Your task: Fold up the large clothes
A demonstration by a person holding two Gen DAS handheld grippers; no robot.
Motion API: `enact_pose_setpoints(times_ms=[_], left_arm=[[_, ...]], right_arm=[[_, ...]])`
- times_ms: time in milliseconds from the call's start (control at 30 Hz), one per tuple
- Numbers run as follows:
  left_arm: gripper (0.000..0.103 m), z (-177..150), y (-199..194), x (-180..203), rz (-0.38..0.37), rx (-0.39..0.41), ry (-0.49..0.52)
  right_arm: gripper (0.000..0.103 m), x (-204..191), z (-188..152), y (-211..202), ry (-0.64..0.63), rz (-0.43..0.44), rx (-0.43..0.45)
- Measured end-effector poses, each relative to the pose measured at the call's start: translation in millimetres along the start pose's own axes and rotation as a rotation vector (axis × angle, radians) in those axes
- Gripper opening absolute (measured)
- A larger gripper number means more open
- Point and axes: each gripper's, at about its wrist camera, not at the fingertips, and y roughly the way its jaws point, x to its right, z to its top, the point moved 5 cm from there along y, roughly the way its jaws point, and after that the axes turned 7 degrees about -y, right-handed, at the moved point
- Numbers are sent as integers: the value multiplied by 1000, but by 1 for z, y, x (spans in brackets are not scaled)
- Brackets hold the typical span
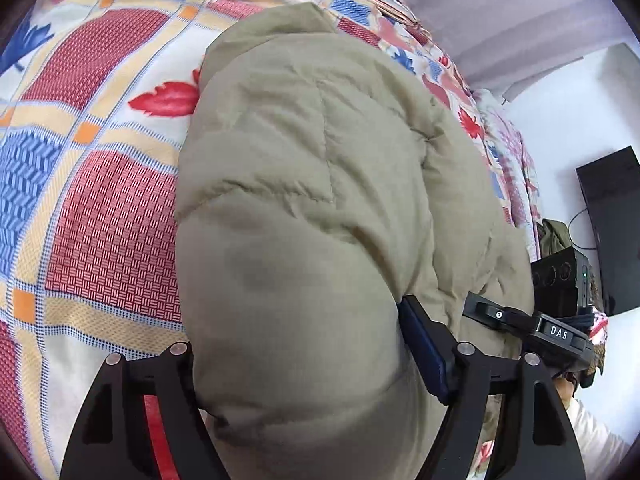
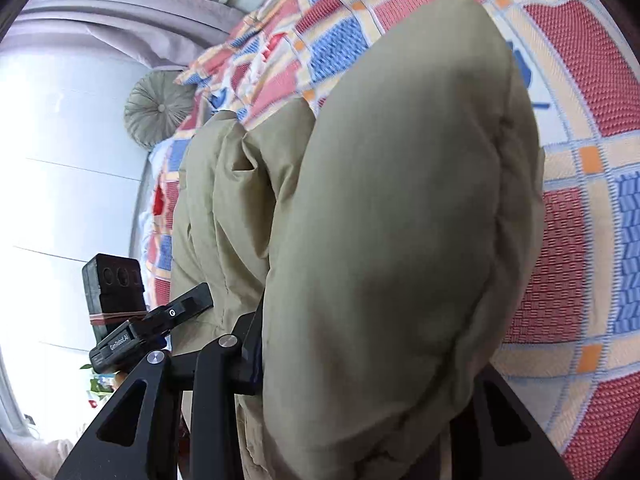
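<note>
Khaki padded jacket bunched in a thick roll over a bed, above a patterned bedspread of red and blue checks with leaf prints. In the left wrist view, left tool clamped on a puffy fold of the jacket, dark blue pad pressed into the fabric on one side, the other finger buried under the bulge. In the right wrist view, right tool gripped on another fat fold of the same jacket, left-hand finger pressed against the cloth, opposite finger mostly hidden behind it. Each tool visible low at the edge of the other's view, just beside the jacket. Round pleated cushion beside the bed's far end near a grey headboard. Dark cabinet against a white wall at the right of the left view.
</note>
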Motion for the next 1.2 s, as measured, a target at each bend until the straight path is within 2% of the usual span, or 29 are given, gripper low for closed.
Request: enact_pose_setpoints(times_ms=[67,133,200,400,500,633,667,700,733,833,933,1200], left_arm=[[85,-3,4,0,22,19,8],[87,-8,5,-6,43,29,16],[88,-7,4,-12,66,39,19],[92,-12,-1,-20,158,84,53],[94,-15,0,-17,210,119,62],[94,-16,-3,-21,229,136,55],[94,-16,-4,-20,233,138,55],[94,-16,-5,-21,238,140,53],[94,-18,-8,-24,246,140,51],[94,-21,-17,-26,277,135,42],[94,-28,-34,-27,313,123,50],[94,-65,-76,-33,375,104,103]], right_arm=[[43,8,-2,-2,19,-15,-1],[51,11,-1,-1,33,-41,-7],[55,16,0,0,46,-78,-17],[59,7,-7,-37,17,-233,-7],[59,-2,-17,-67,15,-302,39],[57,-16,-31,-101,-22,-431,101],[54,-23,-38,-108,-37,-441,117],[43,-22,-42,-117,-45,-431,126],[40,-26,-49,-120,-47,-410,131],[39,-47,-65,-107,-93,-365,110],[39,-57,-79,-79,-157,-387,50],[39,-25,-98,-50,-140,-485,-30]])
